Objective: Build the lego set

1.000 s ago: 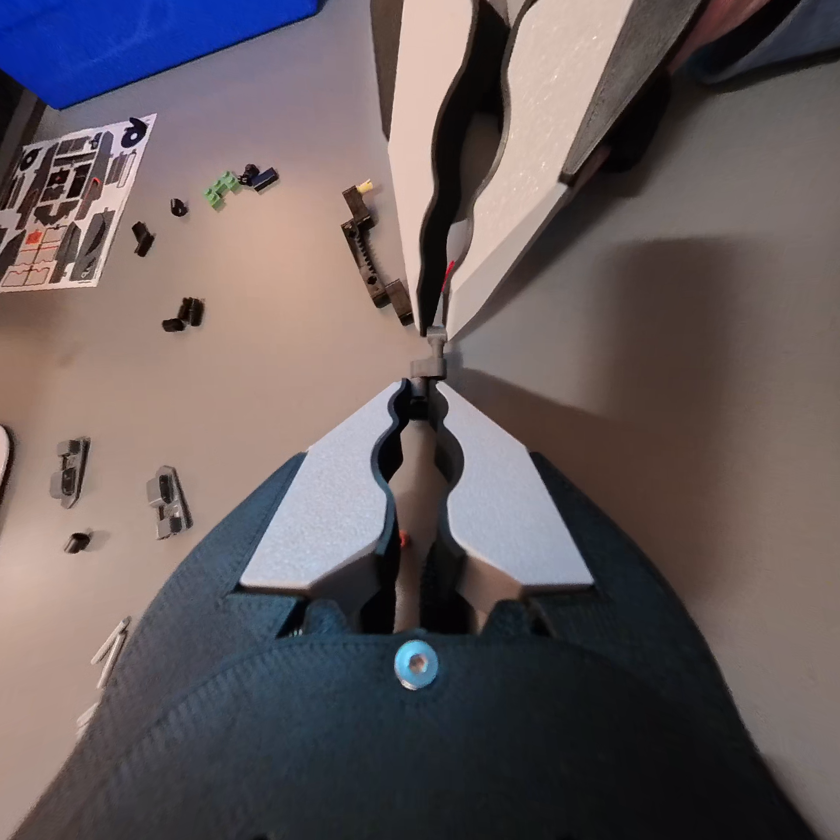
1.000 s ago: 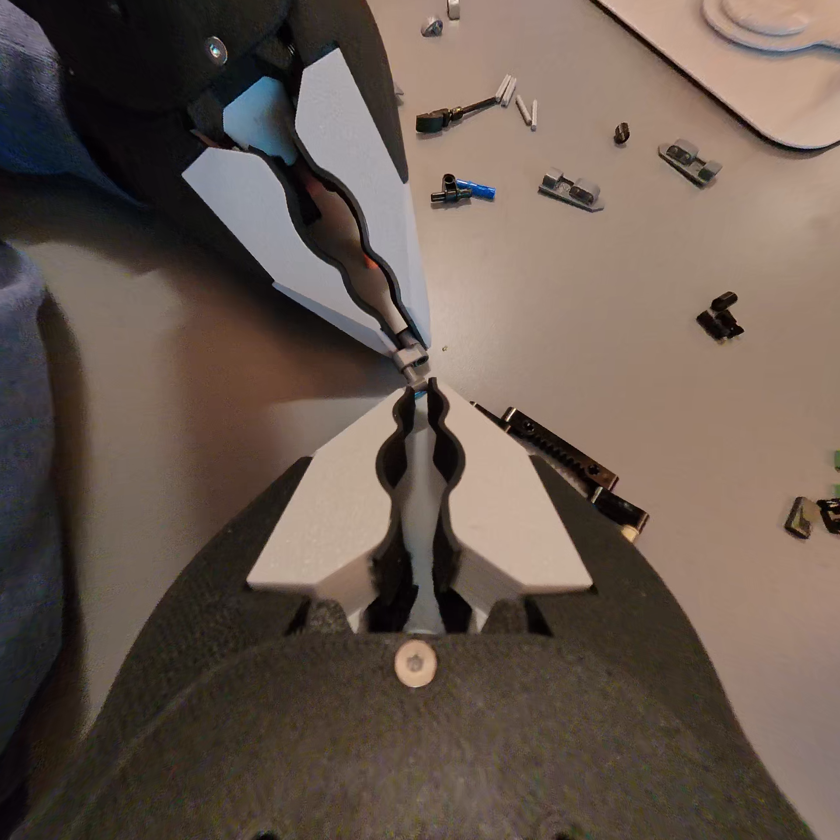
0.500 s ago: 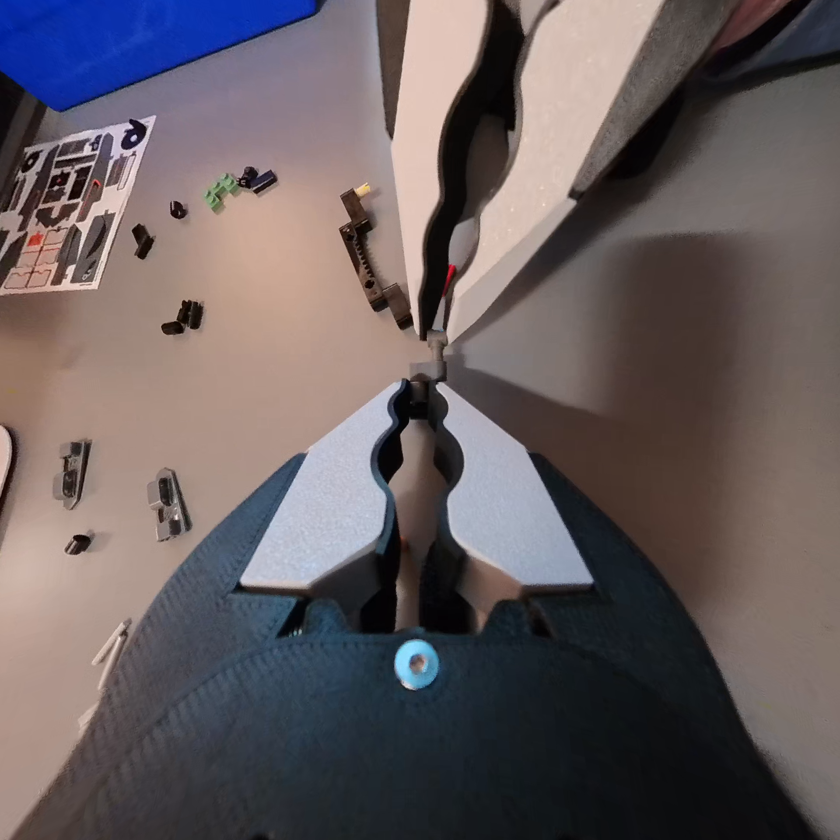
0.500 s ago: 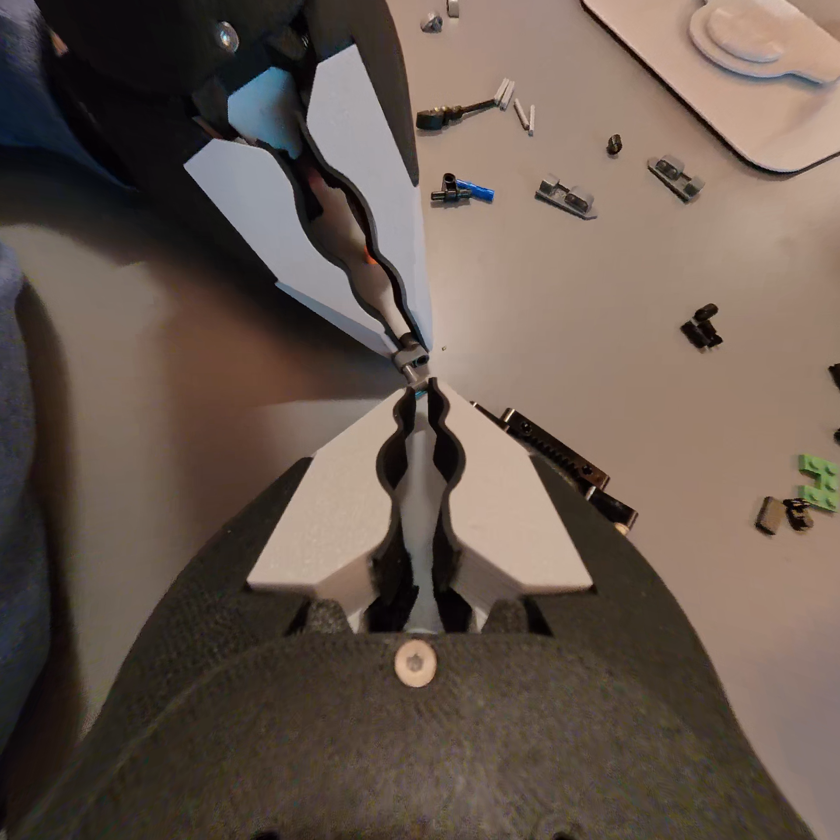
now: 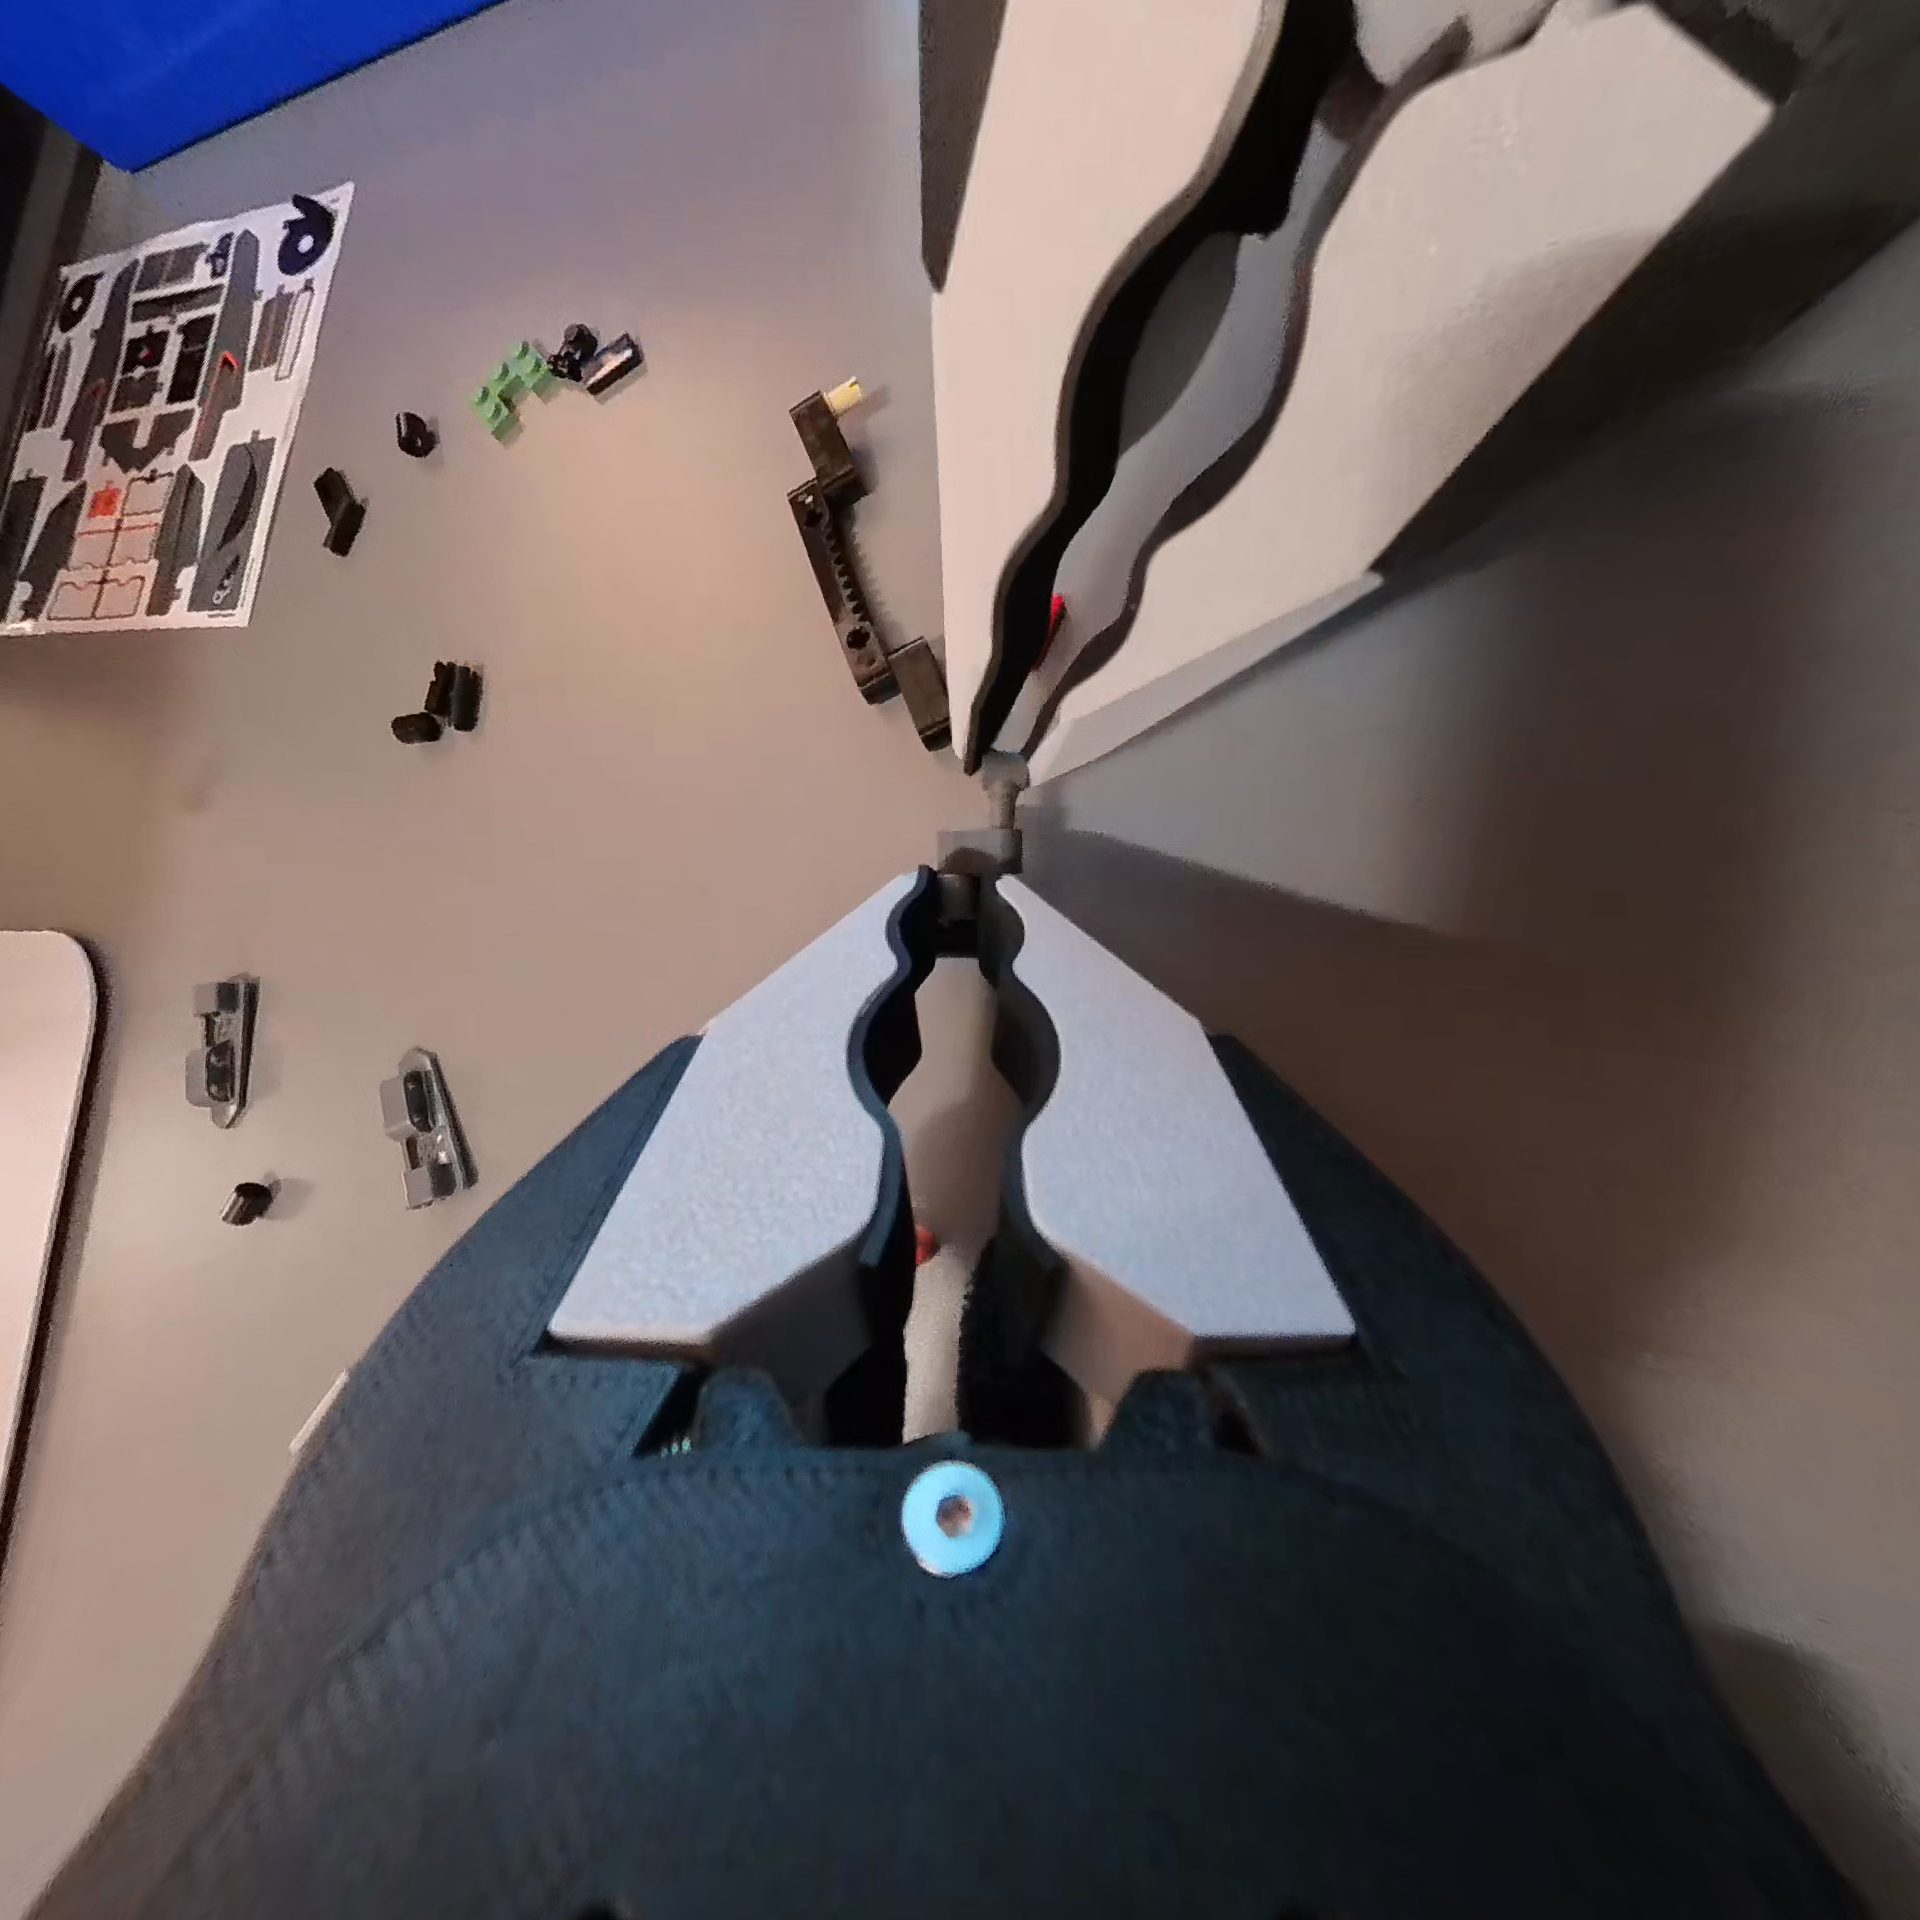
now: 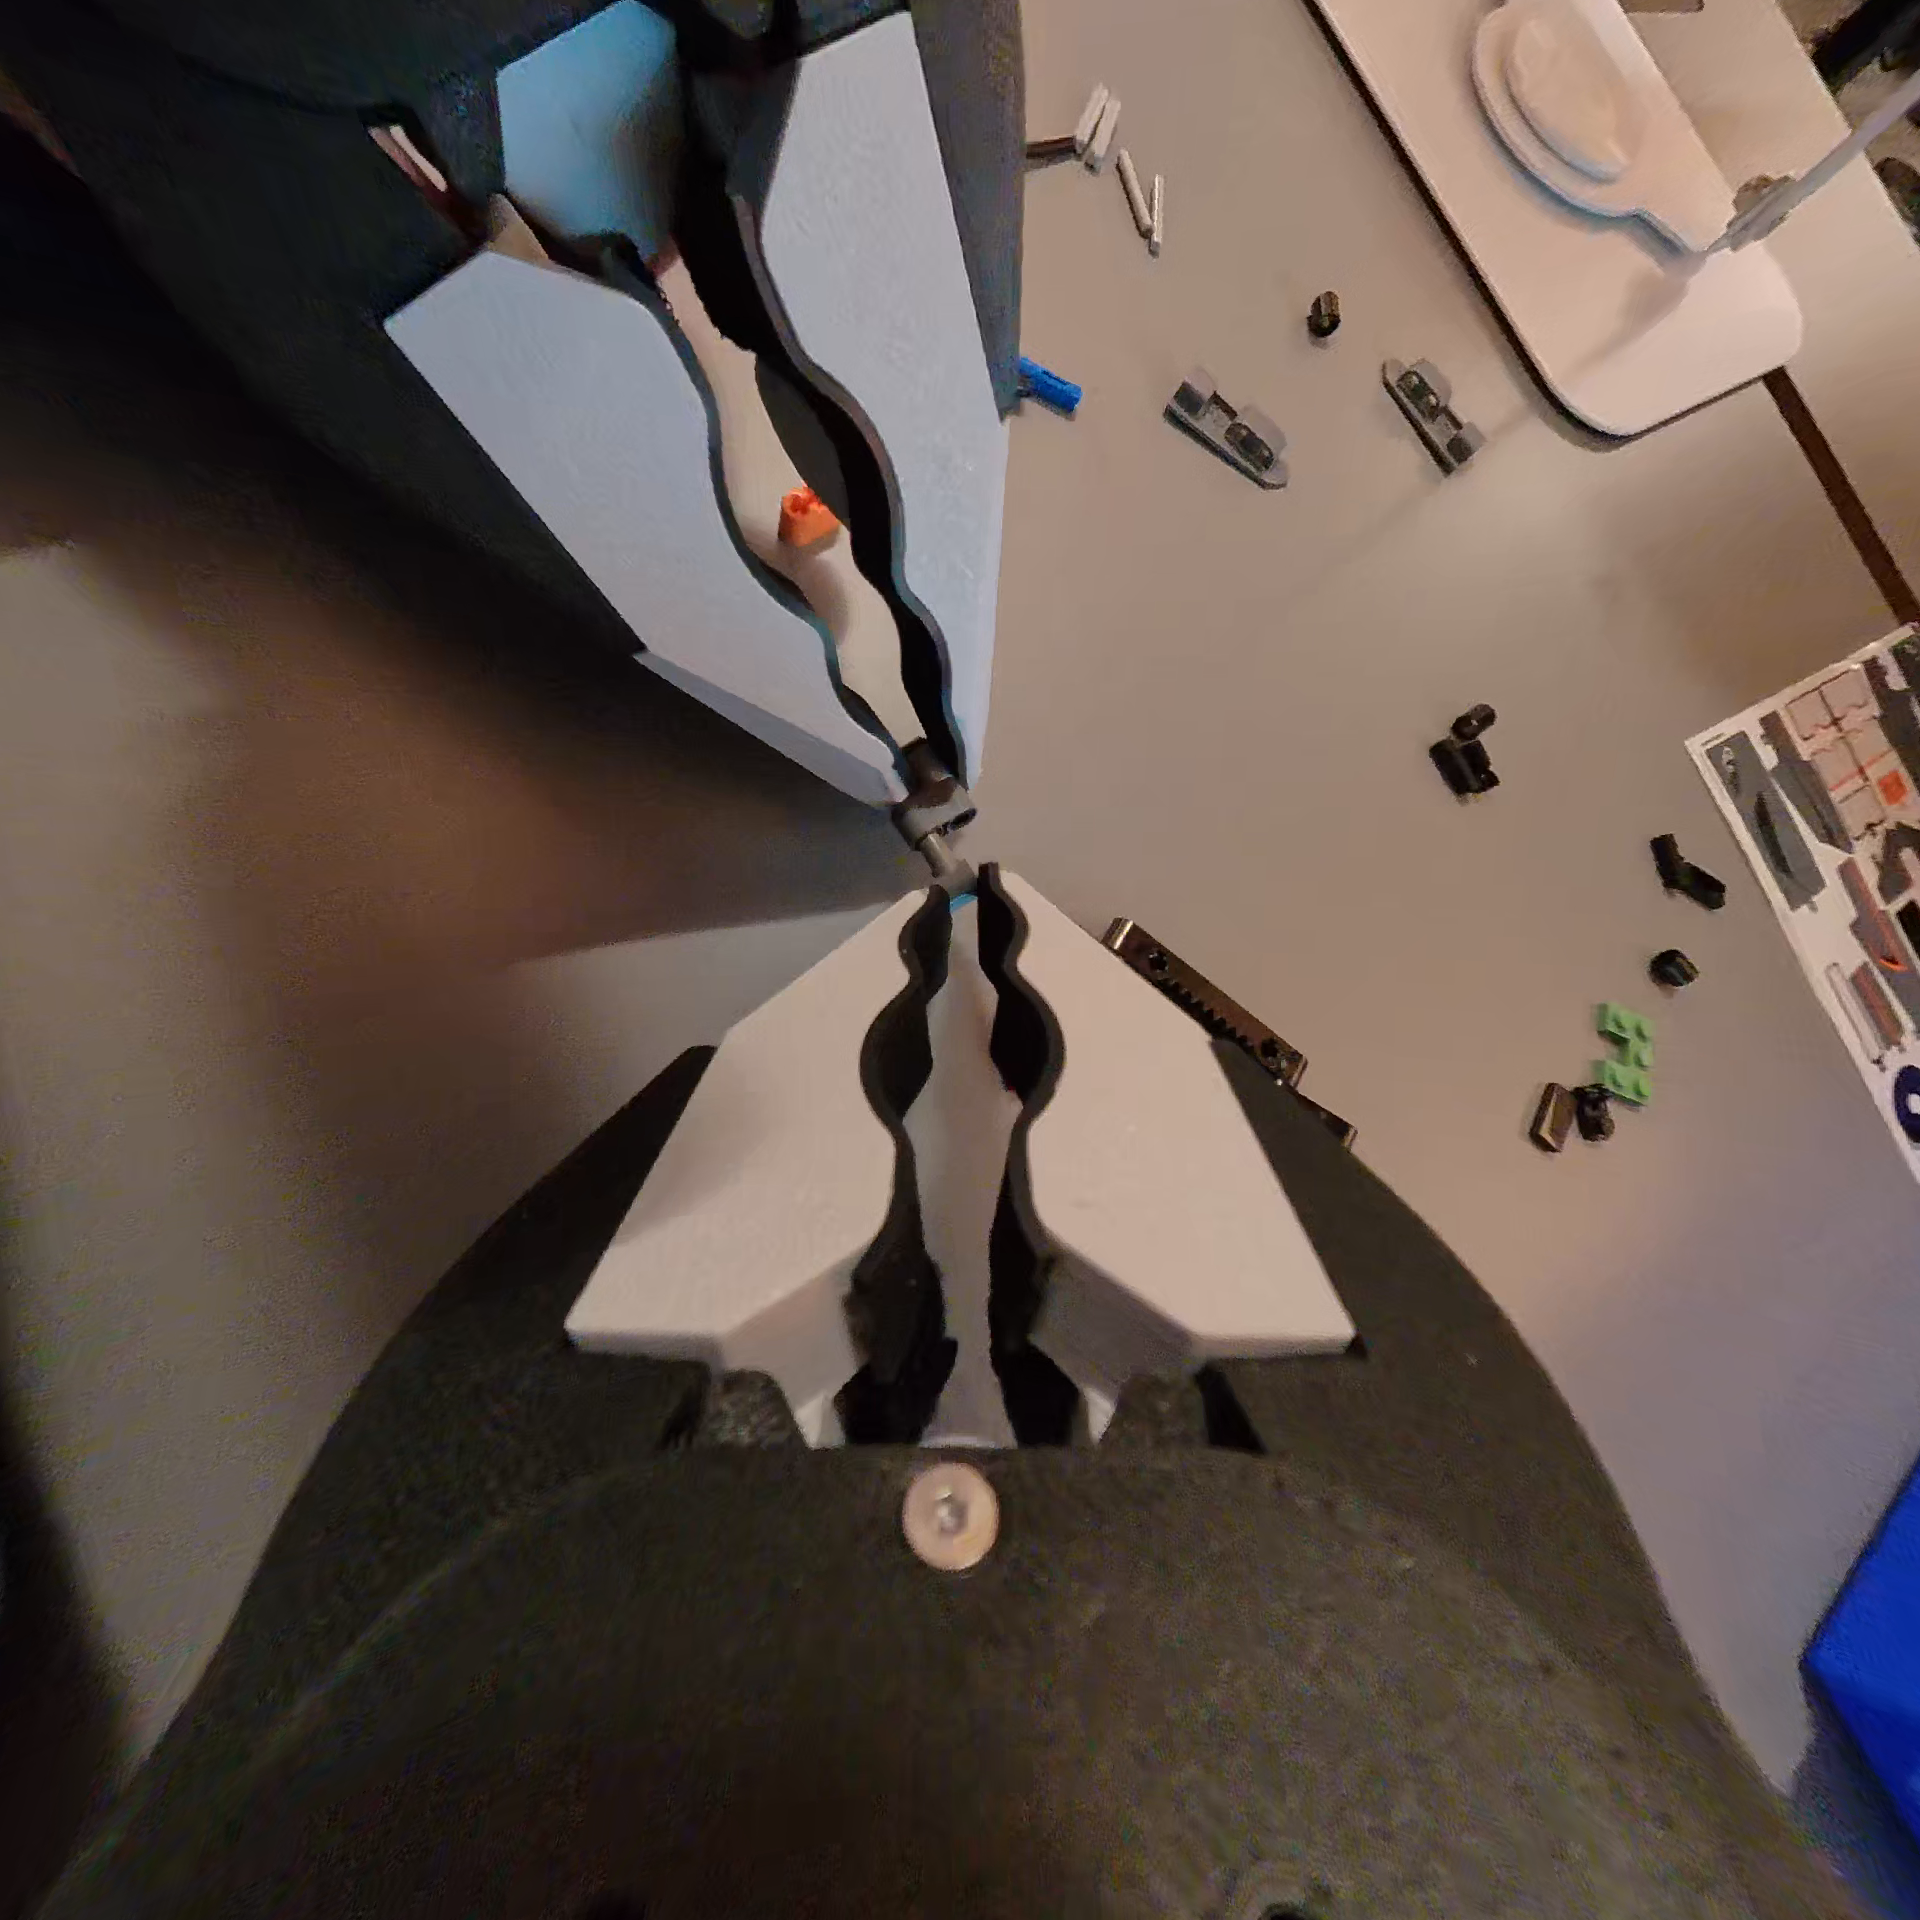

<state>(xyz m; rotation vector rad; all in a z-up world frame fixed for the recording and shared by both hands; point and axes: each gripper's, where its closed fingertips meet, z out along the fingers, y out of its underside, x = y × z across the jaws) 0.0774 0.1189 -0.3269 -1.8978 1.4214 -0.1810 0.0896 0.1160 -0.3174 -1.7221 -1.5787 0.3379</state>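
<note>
Two claws meet tip to tip above a smooth, matte grey worktop (image 5: 1558, 1143). The left claw (image 5: 961, 896) has pale, grainy faces with wavy black inner edges, drawn narrow and pinching a small dark grey connector (image 5: 979, 847) at its very tip. The right claw (image 6: 964, 883), same build with a rough black housing, is likewise drawn narrow onto a thin grey pin (image 6: 943, 854); pin and connector join in the slim gap between the two tips.

Loose parts lie on the far side of the claws from the person — a long black toothed rack piece (image 5: 847, 566) just beside the right claw, a bright green notched plate (image 5: 509, 390), stubby black pegs (image 5: 442, 701), two grey ribbed pieces (image 5: 426, 1127) and a printed sticker sheet (image 5: 156, 416) lying flat. A small orange brick (image 6: 808, 517) shows behind the left claw, and a blue pin (image 6: 1049, 382) peeks past its edge. A white rounded board (image 6: 1507, 208) sits at the worktop's edge, and a blue bin (image 5: 208, 73) at another. The near side of the worktop lies bare and shadowed.
</note>
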